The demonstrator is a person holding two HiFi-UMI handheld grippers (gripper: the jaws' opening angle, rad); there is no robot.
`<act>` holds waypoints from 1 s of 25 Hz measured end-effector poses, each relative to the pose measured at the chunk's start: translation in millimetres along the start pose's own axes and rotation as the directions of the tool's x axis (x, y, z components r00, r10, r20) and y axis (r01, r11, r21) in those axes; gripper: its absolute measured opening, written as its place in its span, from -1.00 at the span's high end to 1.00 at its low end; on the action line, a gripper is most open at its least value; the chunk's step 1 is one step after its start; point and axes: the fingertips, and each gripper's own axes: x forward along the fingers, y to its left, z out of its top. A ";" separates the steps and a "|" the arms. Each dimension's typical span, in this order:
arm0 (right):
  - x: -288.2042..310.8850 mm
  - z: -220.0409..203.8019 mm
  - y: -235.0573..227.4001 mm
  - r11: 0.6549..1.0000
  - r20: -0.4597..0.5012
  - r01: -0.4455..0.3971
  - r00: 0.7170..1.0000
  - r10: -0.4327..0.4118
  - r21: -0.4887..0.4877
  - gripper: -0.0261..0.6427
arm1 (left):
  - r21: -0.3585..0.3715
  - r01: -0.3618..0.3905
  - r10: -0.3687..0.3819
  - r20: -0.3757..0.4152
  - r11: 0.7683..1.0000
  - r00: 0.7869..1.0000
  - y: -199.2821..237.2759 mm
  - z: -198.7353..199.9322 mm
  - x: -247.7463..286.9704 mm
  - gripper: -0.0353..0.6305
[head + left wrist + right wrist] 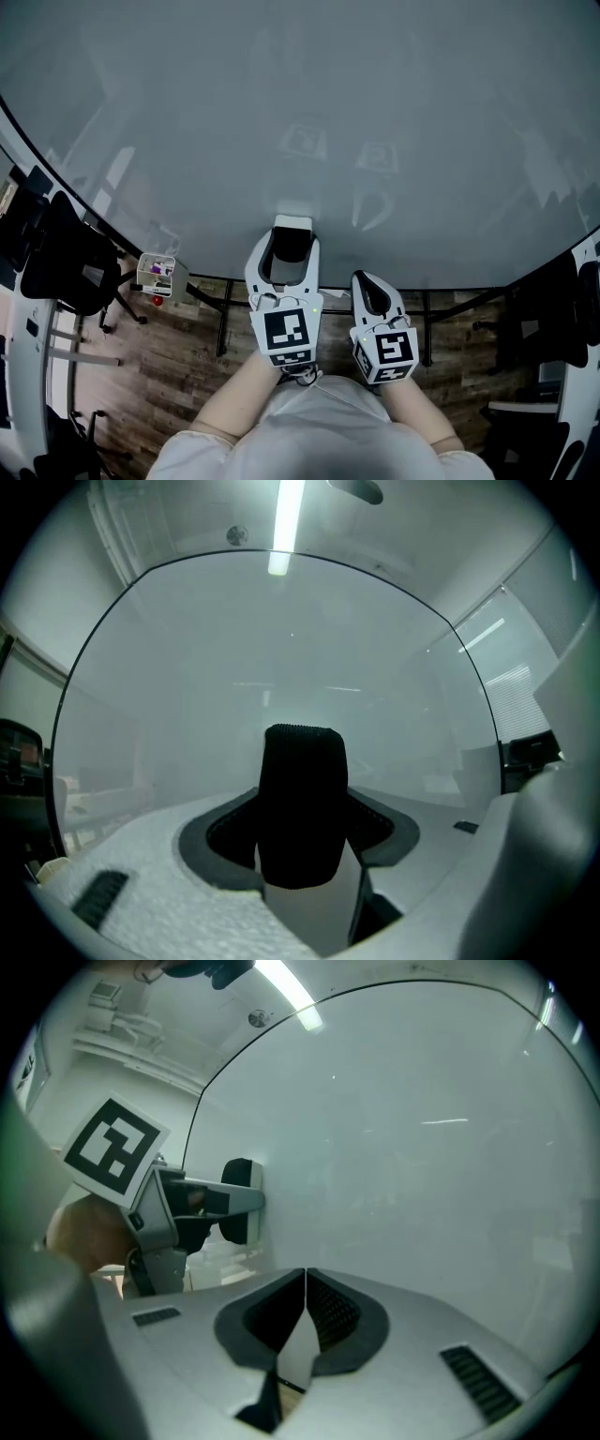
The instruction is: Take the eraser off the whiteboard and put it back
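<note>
Whiteboard carries the eraser, flanked by the left gripper with jaws released, while the right gripper near the whiteboard has its jaws clenched empty.

Office rm: wood-plank floor, white ceiling.
Blk office chair at left, another dark chair at far right edge, both on the floor. Small white caddy w/ bits in it sits just beside left chair. Thin blk frame legs reach down to floor. Overhead, long strip light is lit, w/ a round fitting near it.
</note>
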 end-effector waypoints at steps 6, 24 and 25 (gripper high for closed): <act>-2.2 -0.2 -4.3 1.000 0.006 0.010 1.000 -0.010 0.026 0.84 | 0.017 0.006 -0.006 -0.008 1.000 1.000 -1.5 -0.6 1.1 0.11; -24.7 -8.8 3.0 0.999 -0.009 0.023 1.000 -0.022 0.033 0.84 | -0.012 0.068 -0.068 -0.022 0.998 0.997 -14.1 -16.2 -45.3 0.13; -25.5 -8.8 4.1 0.999 -0.009 0.021 1.000 -0.020 0.032 0.84 | -0.006 0.071 -0.071 -0.034 0.997 0.997 -16.0 -22.9 -49.8 0.13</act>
